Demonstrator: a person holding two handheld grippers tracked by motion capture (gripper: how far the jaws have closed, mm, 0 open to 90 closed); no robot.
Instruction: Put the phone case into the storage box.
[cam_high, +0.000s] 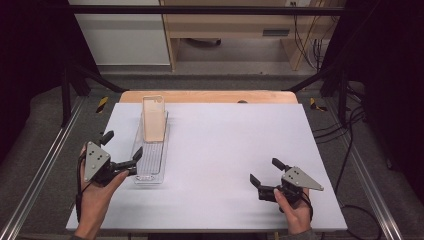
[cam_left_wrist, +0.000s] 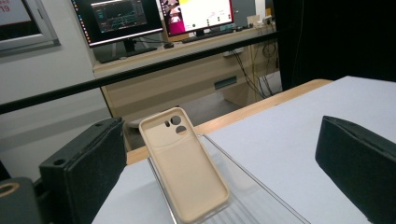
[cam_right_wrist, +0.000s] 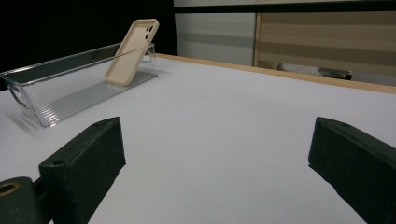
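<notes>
A beige phone case (cam_high: 154, 121) leans upright against the far end of a clear plastic tray (cam_high: 151, 162) on the left half of the white table. My left gripper (cam_high: 122, 146) is open just left of the tray's near end, and its jaws point toward the tray. In the left gripper view the case (cam_left_wrist: 184, 163) stands in the tray (cam_left_wrist: 261, 198) straight ahead of the open jaws, camera cut-outs at the top. My right gripper (cam_high: 264, 171) rests open near the front right with nothing between its jaws. From there the case (cam_right_wrist: 133, 49) and tray (cam_right_wrist: 70, 91) show far off at the left.
The white table top (cam_high: 235, 135) ends in a wooden strip (cam_high: 210, 96) at the far side. Black frame bars (cam_high: 75, 85) stand at both back corners, and cables (cam_high: 345, 135) trail on the floor to the right. Monitors (cam_left_wrist: 154, 16) sit on a desk beyond the table.
</notes>
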